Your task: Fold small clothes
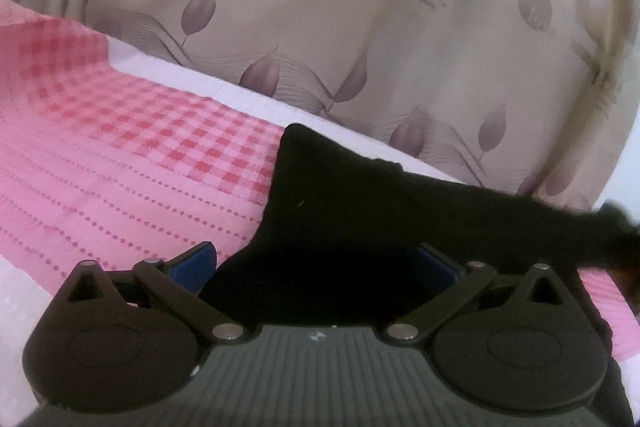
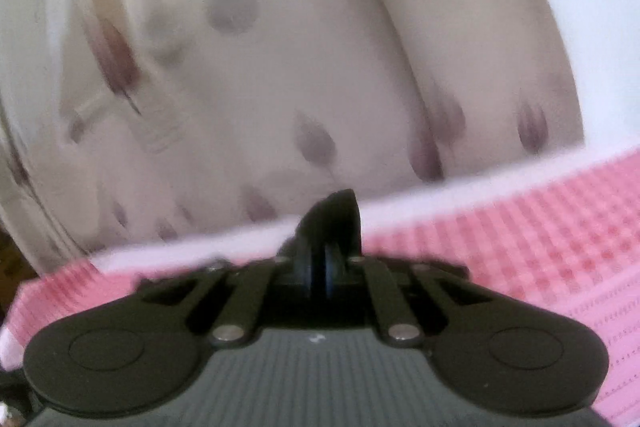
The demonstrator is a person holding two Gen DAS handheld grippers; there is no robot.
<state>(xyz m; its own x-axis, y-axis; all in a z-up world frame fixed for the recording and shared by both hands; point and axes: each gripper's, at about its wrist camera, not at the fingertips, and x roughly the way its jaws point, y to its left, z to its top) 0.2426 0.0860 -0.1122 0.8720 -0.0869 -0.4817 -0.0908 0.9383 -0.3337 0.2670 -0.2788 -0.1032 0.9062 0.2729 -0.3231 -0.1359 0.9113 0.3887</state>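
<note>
Black garment (image 1: 360,203) lies rumpled on pink checked cloth (image 1: 120,147), w/ left gripper (image 1: 316,263) jaws wide apart around it. Only right view shows right gripper (image 2: 320,267) clamped tight on a black fold (image 2: 332,215).

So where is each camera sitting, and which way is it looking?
Left wrist view: sits on the left gripper, looking along its wide-apart blue-padded fingers over the soft black garment lying between them, across the pink checked bedcover, to the beige leaf-print curtain.
Right wrist view: sits on the right gripper, shut on a bit of black cloth, facing the same bedcover and curtain; blurred.
Shared: black cloth, pink bedcover, curtain. No hand shows in either view.
</note>
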